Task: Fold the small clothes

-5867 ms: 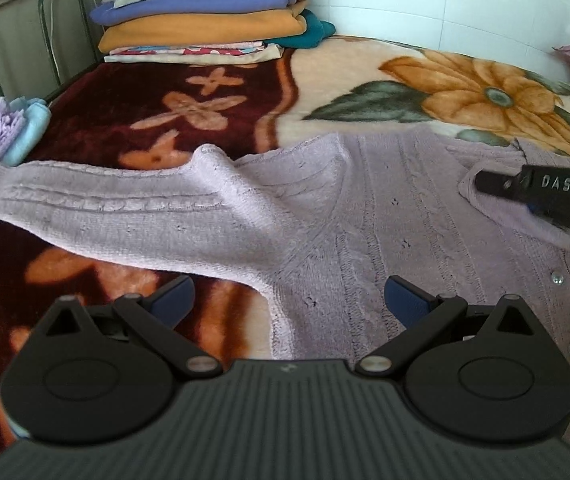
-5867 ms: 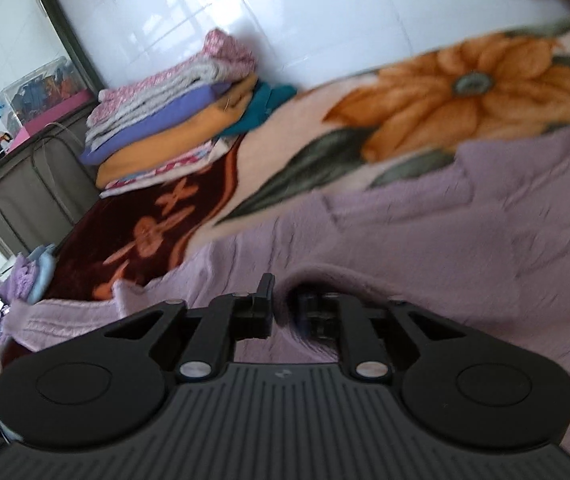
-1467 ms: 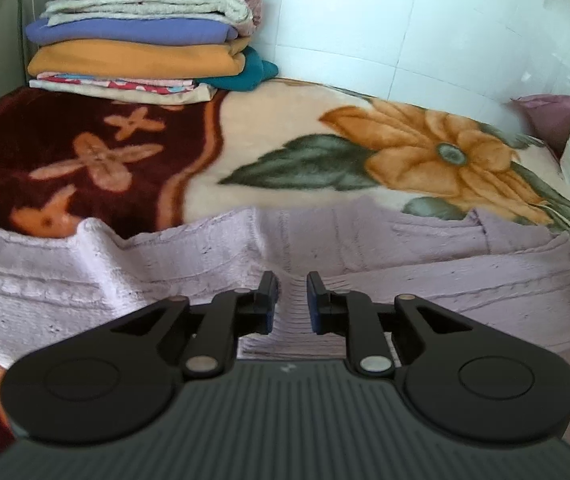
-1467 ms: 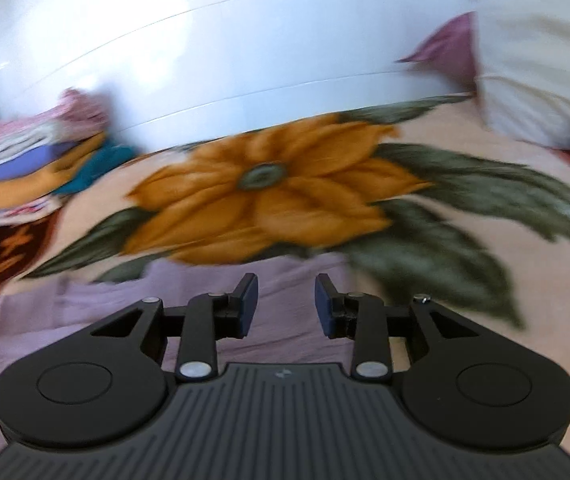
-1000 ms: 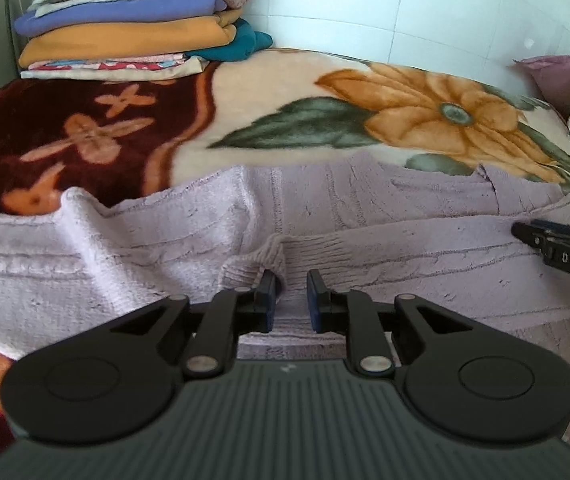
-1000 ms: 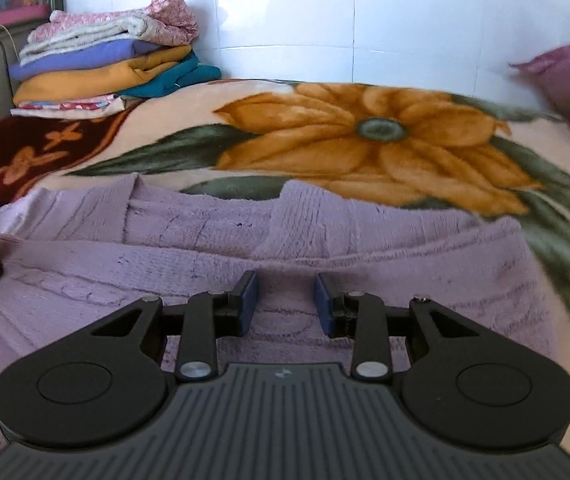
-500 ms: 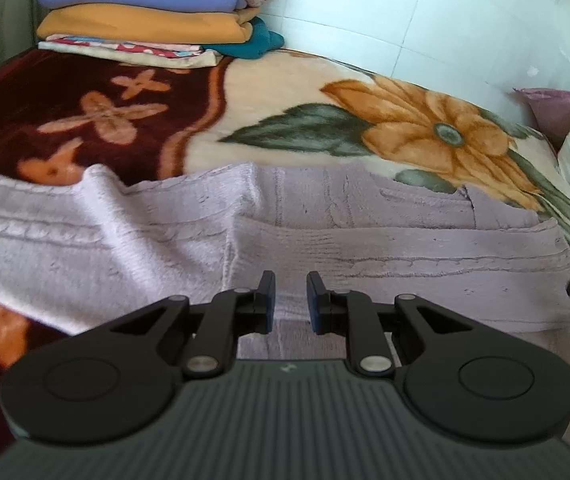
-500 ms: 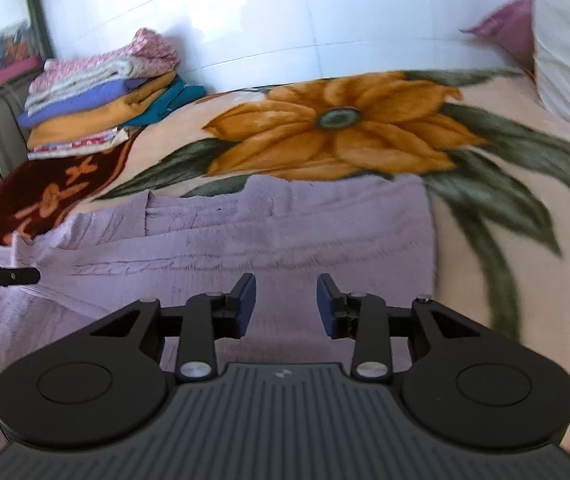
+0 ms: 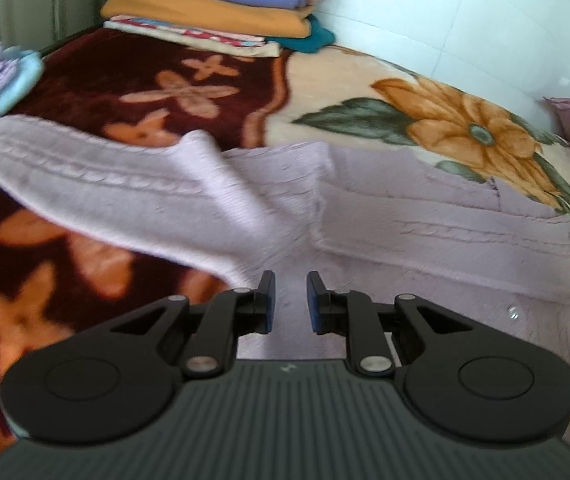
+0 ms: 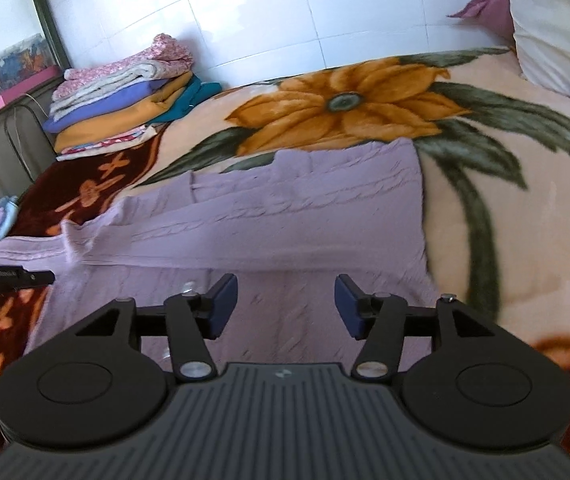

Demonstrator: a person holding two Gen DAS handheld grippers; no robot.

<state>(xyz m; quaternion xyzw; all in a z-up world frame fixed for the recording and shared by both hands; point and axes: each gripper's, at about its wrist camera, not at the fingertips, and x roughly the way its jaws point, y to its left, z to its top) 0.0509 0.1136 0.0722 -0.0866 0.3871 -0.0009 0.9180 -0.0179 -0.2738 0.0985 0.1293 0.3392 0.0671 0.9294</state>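
Left wrist view
Cardigan (image 9: 425, 216): pale lilac cable-knit, spread flat on the bed; one sleeve lies folded across the body to the right, the other sleeve (image 9: 97, 184) stretches out to the left over the dark red part of the blanket.
Button (image 9: 513, 313): small and clear, near the right edge of the knit.
Left gripper (image 9: 289, 300): black, with blue pads; jaws parted by a narrow gap, nothing between them, hovering over the cardigan's lower part.
Blanket (image 9: 325, 92): plush fleece, cream with an orange flower, maroon border.
Folded stack (image 9: 213, 4): soft folded cloths piled against the tiled wall.

Right wrist view
Cardigan (image 10: 285, 216): a tidy lilac rectangle with raised cable ribs, right edge straight.
Right gripper (image 10: 287, 306): jaws spread wide, empty, above the near hem.
Left gripper (image 10: 13, 275): only its black tip shows at the left edge.
Pillow (image 10: 557, 20): white, smooth, at the far right.
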